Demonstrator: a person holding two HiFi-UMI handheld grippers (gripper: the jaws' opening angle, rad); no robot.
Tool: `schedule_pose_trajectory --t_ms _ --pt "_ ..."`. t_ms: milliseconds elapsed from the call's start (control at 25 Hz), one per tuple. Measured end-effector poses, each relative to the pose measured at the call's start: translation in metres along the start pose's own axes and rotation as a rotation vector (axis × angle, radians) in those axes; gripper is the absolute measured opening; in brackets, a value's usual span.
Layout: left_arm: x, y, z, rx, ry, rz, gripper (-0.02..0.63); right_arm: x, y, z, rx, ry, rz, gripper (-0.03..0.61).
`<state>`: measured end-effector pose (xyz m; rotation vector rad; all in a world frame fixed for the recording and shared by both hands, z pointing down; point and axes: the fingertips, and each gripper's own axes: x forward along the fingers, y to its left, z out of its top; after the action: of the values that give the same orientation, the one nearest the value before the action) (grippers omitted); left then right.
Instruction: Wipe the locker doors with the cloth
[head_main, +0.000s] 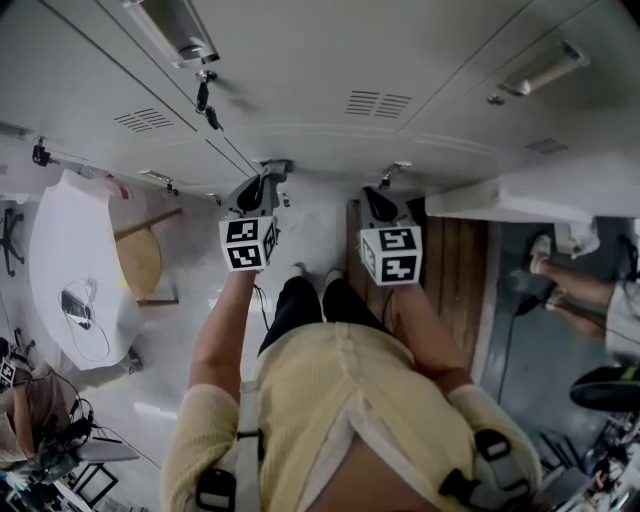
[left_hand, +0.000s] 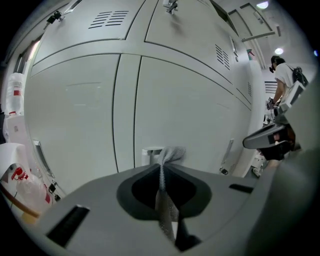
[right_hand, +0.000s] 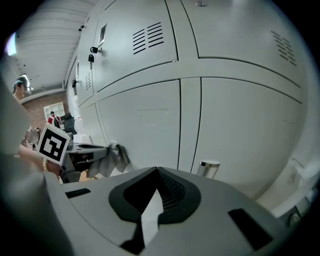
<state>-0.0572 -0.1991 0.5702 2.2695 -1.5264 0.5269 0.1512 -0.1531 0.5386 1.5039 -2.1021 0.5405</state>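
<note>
Locker doors (left_hand: 190, 110); one cloth (left_hand: 172, 154) in left gripper (left_hand: 162, 170); right gripper (right_hand: 157, 172) closed, empty

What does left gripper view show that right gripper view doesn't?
Only left gripper view: the grey mesh cloth pinched in the left gripper's own shut jaws, and a person in a white shirt standing at far right.
Only right gripper view: the right gripper shut on nothing, a small dark key hanging in an upper door's lock, and the left gripper's black-and-white marker cube seen from outside.
Both: the pale grey metal locker doors with vent slots, and the cloth.
</note>
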Motion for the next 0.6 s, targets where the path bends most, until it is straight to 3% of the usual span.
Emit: schedule_pose_trajectory --t_ms 600 --pt "0.028 -0.049 0.005 0.055 0.03 -0.119 0.017 -0.008 -0.027 -0.012 0.067 0.006 -0.062 0.003"
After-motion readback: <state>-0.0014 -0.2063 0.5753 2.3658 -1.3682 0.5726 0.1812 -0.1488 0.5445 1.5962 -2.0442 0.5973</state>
